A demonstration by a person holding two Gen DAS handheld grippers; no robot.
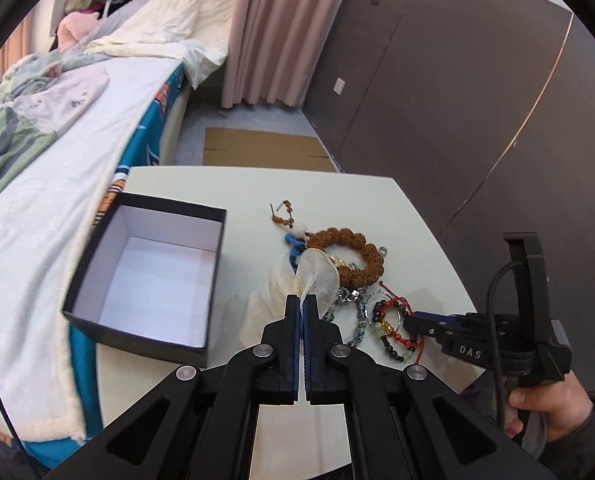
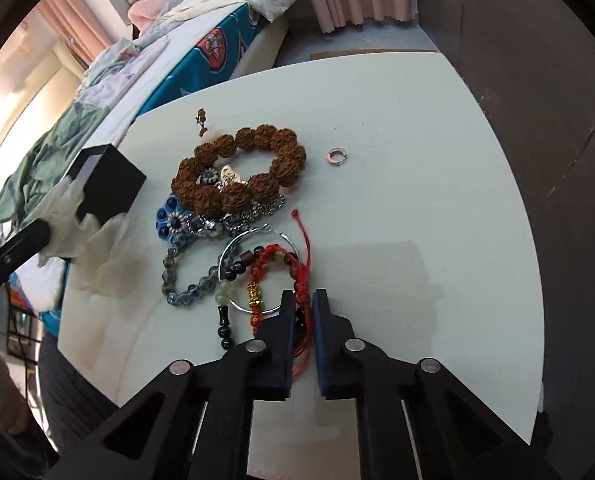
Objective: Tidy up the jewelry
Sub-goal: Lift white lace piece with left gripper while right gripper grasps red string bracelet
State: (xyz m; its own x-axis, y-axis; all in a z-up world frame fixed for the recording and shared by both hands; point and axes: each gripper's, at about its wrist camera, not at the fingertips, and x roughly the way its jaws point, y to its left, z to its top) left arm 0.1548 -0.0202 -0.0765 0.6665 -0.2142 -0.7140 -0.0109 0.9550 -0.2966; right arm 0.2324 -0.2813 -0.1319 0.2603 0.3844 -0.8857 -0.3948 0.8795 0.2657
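My left gripper (image 1: 302, 300) is clamped on a translucent organza pouch (image 1: 315, 276), lifted beside the open black box (image 1: 153, 272). My right gripper (image 2: 300, 300) sits narrow around the red cord bracelet (image 2: 281, 276), though I can't tell if it grips. The jewelry pile (image 2: 233, 184) lies tangled on the white table (image 2: 417, 200); I reckon pulling the cord could drag the neighbouring beads along

Box (image 1: 149, 276) left of jewelry pile (image 1: 349, 276), both on table (image 1: 377, 200).

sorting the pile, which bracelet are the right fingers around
The red cord bracelet, with a gold charm and red knots. Its cord runs between the right gripper fingers; the big brown seed bracelet lies farther off.
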